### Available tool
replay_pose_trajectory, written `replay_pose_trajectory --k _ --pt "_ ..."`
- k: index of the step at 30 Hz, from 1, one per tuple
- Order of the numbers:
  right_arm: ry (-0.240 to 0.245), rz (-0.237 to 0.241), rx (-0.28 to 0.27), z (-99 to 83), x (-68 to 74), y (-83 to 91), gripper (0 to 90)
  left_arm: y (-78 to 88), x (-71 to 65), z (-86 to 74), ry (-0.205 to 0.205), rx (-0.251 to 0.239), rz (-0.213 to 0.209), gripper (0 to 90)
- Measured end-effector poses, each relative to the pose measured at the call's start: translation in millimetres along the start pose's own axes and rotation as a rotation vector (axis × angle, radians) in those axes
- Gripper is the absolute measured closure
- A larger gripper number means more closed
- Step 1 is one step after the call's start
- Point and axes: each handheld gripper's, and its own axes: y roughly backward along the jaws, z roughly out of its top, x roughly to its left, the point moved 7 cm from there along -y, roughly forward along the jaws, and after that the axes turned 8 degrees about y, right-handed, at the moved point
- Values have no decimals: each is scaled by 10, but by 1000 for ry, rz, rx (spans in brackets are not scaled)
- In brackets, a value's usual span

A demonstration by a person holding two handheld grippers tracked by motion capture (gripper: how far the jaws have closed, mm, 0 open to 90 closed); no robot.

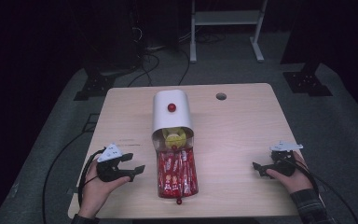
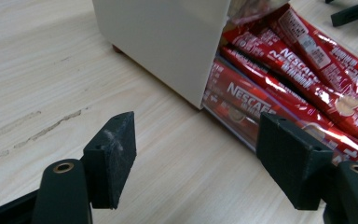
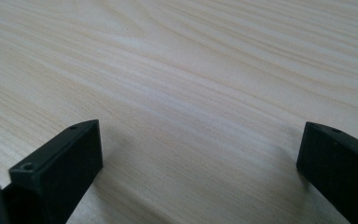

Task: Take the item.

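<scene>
White container [image 1: 171,117] is laid on its side at mid-table | red sachets [image 1: 177,173] are spilled from its mouth, long axes toward the person | left gripper [image 1: 129,166] is held gaping, empty, just beside sachets, nearer | right gripper [image 1: 260,168] is held gaping, empty, well apart

Each black hand-held gripper, left [image 1: 137,171] and right [image 1: 258,168], is topped by a grey three-cornered plate and trailed by a black cable; a plaid sleeve [image 1: 310,205] is worn.
</scene>
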Motion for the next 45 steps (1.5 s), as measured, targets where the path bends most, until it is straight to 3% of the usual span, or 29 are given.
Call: replay_pose_trajectory --k 11,23,45 --pt "0 0 0 0 0 0 0 9 -112 57 5 -24 -35 330" --pt "0 0 0 0 0 0 0 -20 -298 115 -37 -16 -85 392" --pt "0 0 0 0 0 0 0 -244 -606 190 -54 4 -162 421"
